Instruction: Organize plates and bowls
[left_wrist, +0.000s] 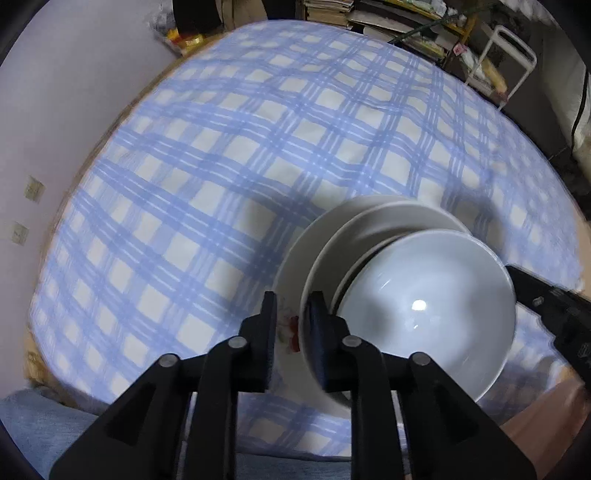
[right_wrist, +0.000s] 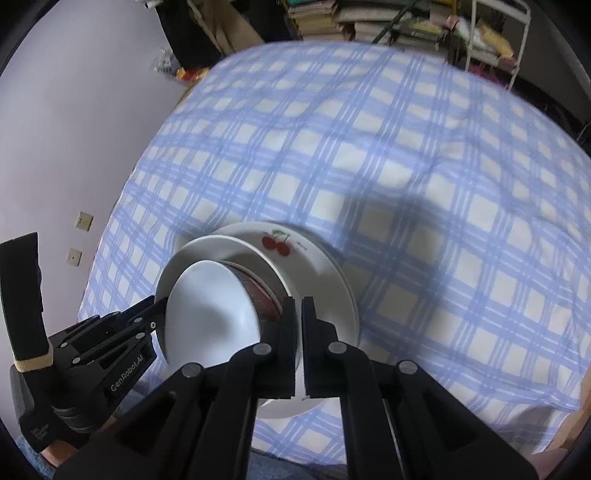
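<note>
On the blue checked cloth (left_wrist: 221, 147) lies a large white plate (left_wrist: 291, 266) (right_wrist: 317, 258) with a red cherry print. A cream bowl (left_wrist: 369, 229) (right_wrist: 207, 247) sits on it. A pale white bowl (left_wrist: 424, 295) (right_wrist: 210, 314) rests tilted inside the cream bowl, over a dish with a reddish inside. My left gripper (left_wrist: 293, 314) (right_wrist: 162, 302) straddles the cream bowl's left rim, jaws slightly apart, with the plate showing in the gap. My right gripper (right_wrist: 299, 314) (left_wrist: 515, 273) is shut on the cream bowl's right rim.
A pale wall (left_wrist: 55, 110) with two sockets borders the table on the left. Stacked books and shelves (right_wrist: 369, 22) and a white rack (left_wrist: 509, 59) stand beyond the far edge. A gloved hand (right_wrist: 37, 424) holds the left gripper. Blue fabric lies by the near edge.
</note>
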